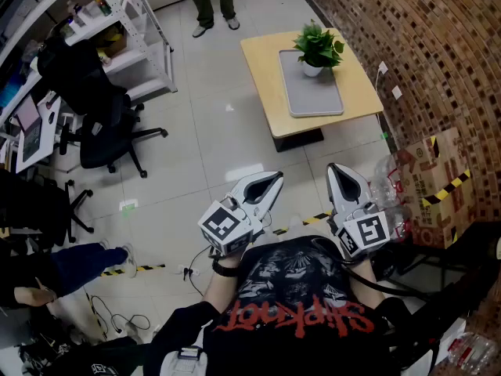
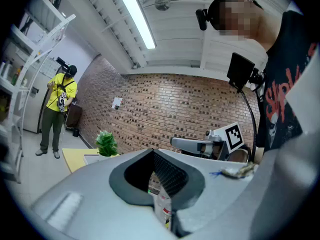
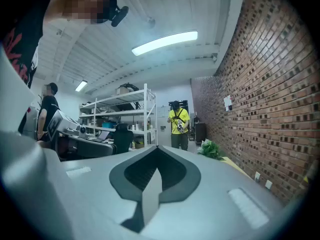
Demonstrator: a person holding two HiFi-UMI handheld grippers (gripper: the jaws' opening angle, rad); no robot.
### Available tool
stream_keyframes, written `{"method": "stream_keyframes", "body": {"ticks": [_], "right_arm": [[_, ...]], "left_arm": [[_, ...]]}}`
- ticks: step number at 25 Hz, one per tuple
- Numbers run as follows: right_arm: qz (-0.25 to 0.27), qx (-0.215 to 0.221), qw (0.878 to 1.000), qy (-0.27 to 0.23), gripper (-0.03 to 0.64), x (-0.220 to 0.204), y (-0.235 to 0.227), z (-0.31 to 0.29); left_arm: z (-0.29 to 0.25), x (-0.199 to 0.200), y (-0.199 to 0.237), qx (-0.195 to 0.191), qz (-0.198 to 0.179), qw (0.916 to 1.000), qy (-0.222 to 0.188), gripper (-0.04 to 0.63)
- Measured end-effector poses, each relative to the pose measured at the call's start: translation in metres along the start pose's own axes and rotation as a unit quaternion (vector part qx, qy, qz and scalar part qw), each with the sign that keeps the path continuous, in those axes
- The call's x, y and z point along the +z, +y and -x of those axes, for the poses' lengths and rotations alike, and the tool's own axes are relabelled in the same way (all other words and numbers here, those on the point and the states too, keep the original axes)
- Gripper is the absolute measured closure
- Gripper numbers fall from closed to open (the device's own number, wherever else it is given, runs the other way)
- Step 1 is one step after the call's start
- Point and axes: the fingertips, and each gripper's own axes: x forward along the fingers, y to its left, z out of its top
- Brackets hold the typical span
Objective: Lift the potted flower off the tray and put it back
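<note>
Head view: a person holds the left gripper [image 1: 267, 182] and the right gripper [image 1: 342, 172] close to the chest, both pointing ahead over open floor. The potted flower [image 1: 318, 48] stands upright at the far end of a grey tray [image 1: 314, 100] on a wooden table [image 1: 262, 67], well apart from both sets of fingers and straight ahead of them. The tray's long side runs away from the person. The flower sits slightly closer to the right fingers' line, so the right hand looks the nearer. Red lettering on the black T-shirt [image 1: 297, 316], seen upside down, appears to read "Slipknot". A cardboard box [image 1: 434, 186] to the right of the right fingers carries black-and-yellow tape but no legible print.

Left gripper view: the fingers are together with nothing between them. The flower [image 2: 106, 143] shows small, far beyond the fingers and off to their left. Through the slit below them, a bottle label is too blurred to read.

Right gripper view: the fingers are pressed together, empty. The flower [image 3: 210, 149] lies far ahead, to their right, beside the brick wall [image 3: 270, 99].
</note>
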Motion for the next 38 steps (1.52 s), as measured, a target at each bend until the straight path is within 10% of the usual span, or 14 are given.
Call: {"method": "stream_keyframes", "body": {"ticks": [9, 22, 33, 35, 38], "right_arm": [[0.048, 0.000, 0.998, 0.048, 0.615, -0.024, -0.011, -0.034], [0.036, 0.114, 0.992, 0.029, 0.615, -0.029, -0.094, -0.208], [-0.023, 0.026, 0.998, 0.043, 0.614, -0.105, -0.240, -0.289], [-0.038, -0.006, 0.997, 0.061, 0.524, -0.150, -0.258, -0.297], [-0.068, -0.059, 0.990, 0.105, 0.056, -0.220, -0.287, -0.316]], "left_arm": [[-0.005, -0.016, 0.045, 0.006, 0.032, 0.9994, 0.007, 0.601], [-0.109, -0.032, 0.163, 0.042, 0.064, 0.9948, 0.068, 0.601], [-0.198, -0.007, 0.247, 0.012, 0.082, 0.9918, 0.097, 0.601], [-0.203, -0.012, 0.259, 0.003, 0.096, 0.9896, 0.107, 0.601], [-0.207, -0.004, 0.277, -0.004, 0.098, 0.9882, 0.117, 0.601]]}}
